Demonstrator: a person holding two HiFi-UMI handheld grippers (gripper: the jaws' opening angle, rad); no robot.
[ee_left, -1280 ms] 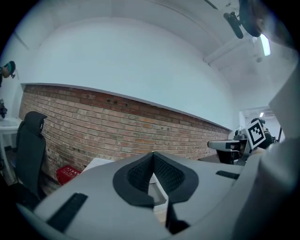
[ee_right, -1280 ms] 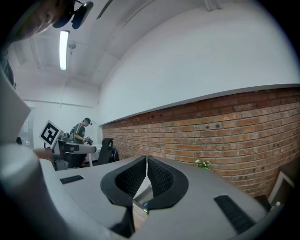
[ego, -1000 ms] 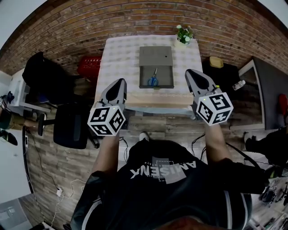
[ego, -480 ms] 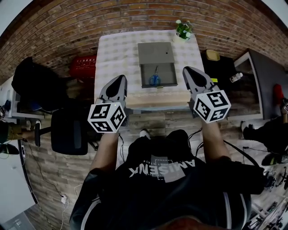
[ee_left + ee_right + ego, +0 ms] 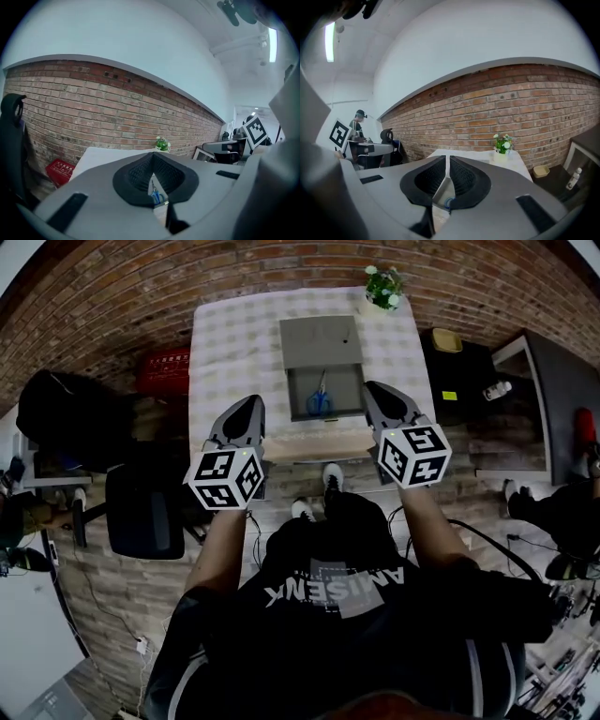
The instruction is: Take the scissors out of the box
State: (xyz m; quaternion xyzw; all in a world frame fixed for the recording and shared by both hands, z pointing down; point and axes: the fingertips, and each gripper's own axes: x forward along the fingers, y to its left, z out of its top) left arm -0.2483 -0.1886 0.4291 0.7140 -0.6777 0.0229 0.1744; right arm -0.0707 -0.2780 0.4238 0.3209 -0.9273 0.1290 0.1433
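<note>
Approach, I judge: left gripper (image 5: 251, 404) and right gripper (image 5: 369, 388), both closed and empty, flank the box (image 5: 322, 341)'s near side; next, open one over the scissors (image 5: 319, 402).

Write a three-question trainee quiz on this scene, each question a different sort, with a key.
1. True or false: the scissors lie inside the open box.
2. From the head view, the potted plant stands at the table's: A) near left corner, B) far right corner, C) centre.
3. Fill in: the left gripper and the right gripper are both ___ and hold nothing.

Key: 1 true; 2 B; 3 shut.
</note>
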